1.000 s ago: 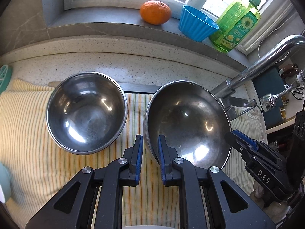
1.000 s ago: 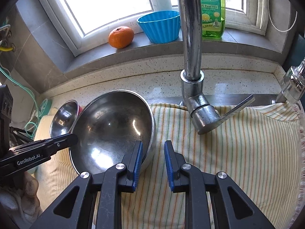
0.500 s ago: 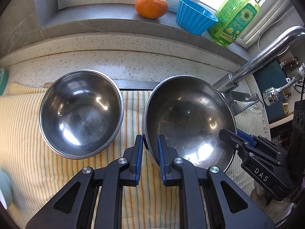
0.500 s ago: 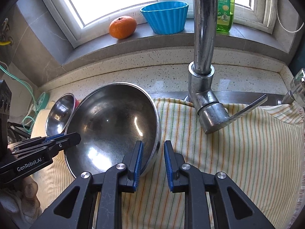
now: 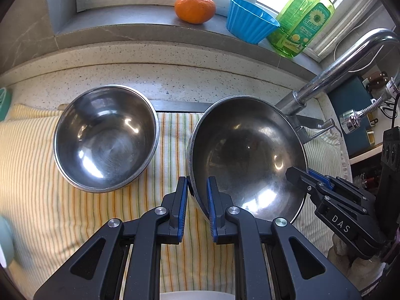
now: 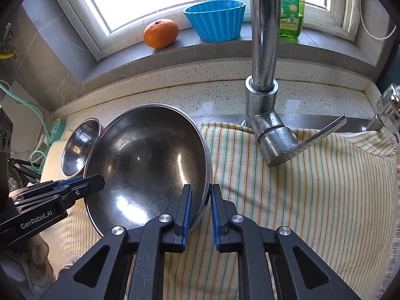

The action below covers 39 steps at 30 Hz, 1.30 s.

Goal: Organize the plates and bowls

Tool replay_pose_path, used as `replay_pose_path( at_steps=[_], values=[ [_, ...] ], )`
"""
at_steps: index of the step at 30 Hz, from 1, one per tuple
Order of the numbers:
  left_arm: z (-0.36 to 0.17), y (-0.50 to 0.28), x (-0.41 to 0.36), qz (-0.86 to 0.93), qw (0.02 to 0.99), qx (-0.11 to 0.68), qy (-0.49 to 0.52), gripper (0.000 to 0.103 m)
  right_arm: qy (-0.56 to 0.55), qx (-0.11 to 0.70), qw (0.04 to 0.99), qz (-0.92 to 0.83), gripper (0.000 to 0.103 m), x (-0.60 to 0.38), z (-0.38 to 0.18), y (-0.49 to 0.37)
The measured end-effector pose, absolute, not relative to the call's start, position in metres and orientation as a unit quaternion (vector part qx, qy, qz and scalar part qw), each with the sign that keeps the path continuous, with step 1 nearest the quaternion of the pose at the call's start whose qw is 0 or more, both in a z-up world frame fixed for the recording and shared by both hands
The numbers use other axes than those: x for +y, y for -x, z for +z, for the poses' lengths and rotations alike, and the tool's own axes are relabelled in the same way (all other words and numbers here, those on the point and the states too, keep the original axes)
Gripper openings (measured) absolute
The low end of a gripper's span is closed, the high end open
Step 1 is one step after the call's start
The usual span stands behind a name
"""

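On the striped cloth (image 5: 82, 215) spread beside the faucet (image 6: 265, 75), two steel bowls stand side by side below the window sill. The large bowl (image 5: 247, 155) is tilted, its rim raised on the near side, and is held from opposite edges by both tools. The left gripper (image 5: 197, 195) is clenched on the bowl's near-left rim, one blue pad inside the wall and one outside. The right gripper (image 6: 201, 200) pinches the opposite rim in the same manner; its jaws have just been closing, with the rim between them, and the pads now appear seated on the metal. The small bowl (image 5: 106, 137) sits upright and untouched just to the left of the large one, the two rims close but apart. An orange (image 5: 195, 7), a blue fluted cup (image 5: 250, 25) and a green soap bottle (image 5: 302, 22) rest on the sill and take no part.

Step in hand: securing a two-handed grasp on the large bowl, probably ahead of lifting it. Judged from this layout, stacking is not yet done. The next move calls for raising both hands together and evenly, so the thin rim does not slip from either pinch, and for keeping the bowl's far edge clear of the faucet body.
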<state>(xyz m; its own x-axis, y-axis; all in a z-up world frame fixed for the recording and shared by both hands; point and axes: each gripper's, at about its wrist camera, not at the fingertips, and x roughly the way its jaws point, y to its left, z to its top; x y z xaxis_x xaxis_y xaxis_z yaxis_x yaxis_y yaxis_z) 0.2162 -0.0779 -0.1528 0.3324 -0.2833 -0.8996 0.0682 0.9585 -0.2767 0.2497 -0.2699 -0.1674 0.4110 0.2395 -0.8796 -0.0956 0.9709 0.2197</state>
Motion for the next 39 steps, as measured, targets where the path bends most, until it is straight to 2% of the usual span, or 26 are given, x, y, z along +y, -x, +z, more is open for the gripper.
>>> replay_pose_path(
  at_steps=[39],
  values=[
    [-0.128,-0.133,-0.091,-0.121,0.817,0.556,0.093,0.014,-0.065,0.527,0.84,0.112,0.013,-0.283,-0.143,-0.162]
  ],
)
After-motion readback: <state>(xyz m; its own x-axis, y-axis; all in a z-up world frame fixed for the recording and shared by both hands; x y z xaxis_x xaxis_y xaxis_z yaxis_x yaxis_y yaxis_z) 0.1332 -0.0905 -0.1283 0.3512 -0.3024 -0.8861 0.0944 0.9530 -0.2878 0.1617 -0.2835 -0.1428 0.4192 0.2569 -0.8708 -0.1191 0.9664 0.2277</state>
